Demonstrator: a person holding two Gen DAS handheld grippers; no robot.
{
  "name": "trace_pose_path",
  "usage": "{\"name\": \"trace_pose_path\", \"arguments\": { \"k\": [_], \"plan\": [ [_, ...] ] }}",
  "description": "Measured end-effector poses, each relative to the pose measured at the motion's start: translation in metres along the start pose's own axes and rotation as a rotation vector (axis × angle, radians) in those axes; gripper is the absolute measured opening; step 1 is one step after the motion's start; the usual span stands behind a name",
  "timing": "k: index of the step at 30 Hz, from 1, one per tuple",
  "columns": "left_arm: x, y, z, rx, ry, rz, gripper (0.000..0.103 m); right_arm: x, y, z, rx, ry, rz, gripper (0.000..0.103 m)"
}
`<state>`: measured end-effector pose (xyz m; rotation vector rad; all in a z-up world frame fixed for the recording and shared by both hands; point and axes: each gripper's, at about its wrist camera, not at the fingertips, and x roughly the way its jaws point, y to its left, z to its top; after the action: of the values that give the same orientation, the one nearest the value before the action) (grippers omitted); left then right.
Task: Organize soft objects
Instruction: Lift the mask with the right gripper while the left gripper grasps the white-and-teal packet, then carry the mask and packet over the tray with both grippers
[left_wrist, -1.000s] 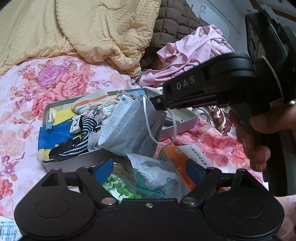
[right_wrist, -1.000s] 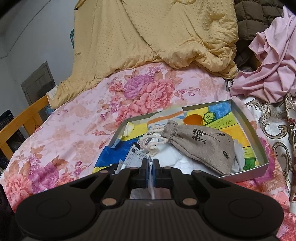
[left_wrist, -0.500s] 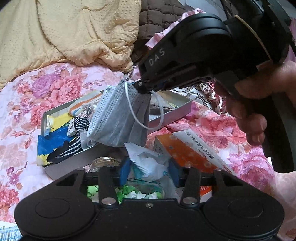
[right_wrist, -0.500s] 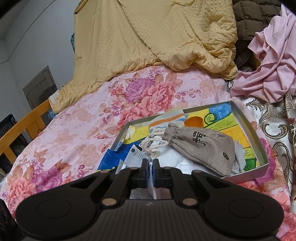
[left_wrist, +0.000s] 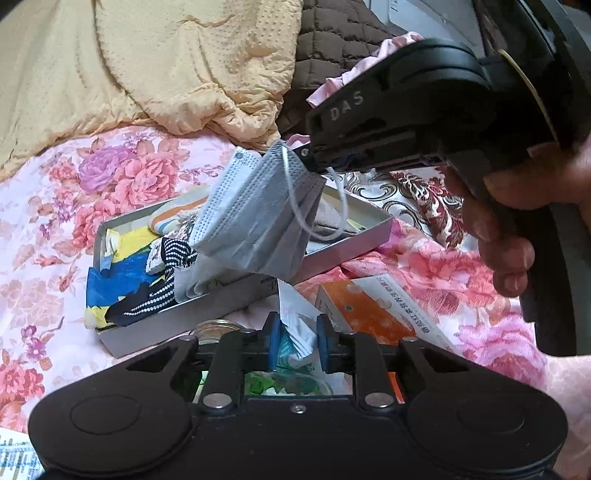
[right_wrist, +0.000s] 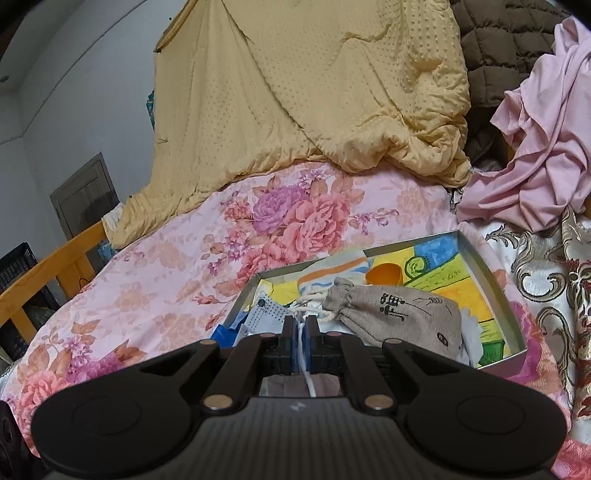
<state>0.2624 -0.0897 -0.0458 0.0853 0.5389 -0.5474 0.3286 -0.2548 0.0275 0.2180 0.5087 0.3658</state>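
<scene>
- The right gripper (left_wrist: 314, 158) is clamped on the grey face mask (left_wrist: 255, 218), which dangles mid-frame above the tin tray (left_wrist: 347, 251); that thin pinch could slip.
- The mask's loose ear loop (left_wrist: 332, 221) might snag the tray rim.
- The left gripper (left_wrist: 294, 341), bottom centre, nips a white plastic wrapper (left_wrist: 295, 325), narrowly apart; crinkly film may slide free.
</scene>
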Motion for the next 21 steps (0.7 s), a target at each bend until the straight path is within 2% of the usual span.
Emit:
{"name": "trace_pose_path", "arguments": {
  "k": [9, 15, 21],
  "plan": [
    [-0.008, 0.007, 0.005, -0.046, -0.05, 0.026, 0.021, -0.008, -0.004, 0.003, 0.015, -0.063, -0.009, 0.005],
    [-0.022, 0.026, 0.014, -0.137, -0.15, 0.076, 0.021, -0.019, -0.013, 0.01, 0.049, -0.167, -0.026, 0.005],
    [-0.031, 0.054, 0.031, -0.22, -0.251, 0.147, 0.021, -0.006, -0.014, 0.02, 0.043, -0.202, -0.036, 0.005]
  ]
}}
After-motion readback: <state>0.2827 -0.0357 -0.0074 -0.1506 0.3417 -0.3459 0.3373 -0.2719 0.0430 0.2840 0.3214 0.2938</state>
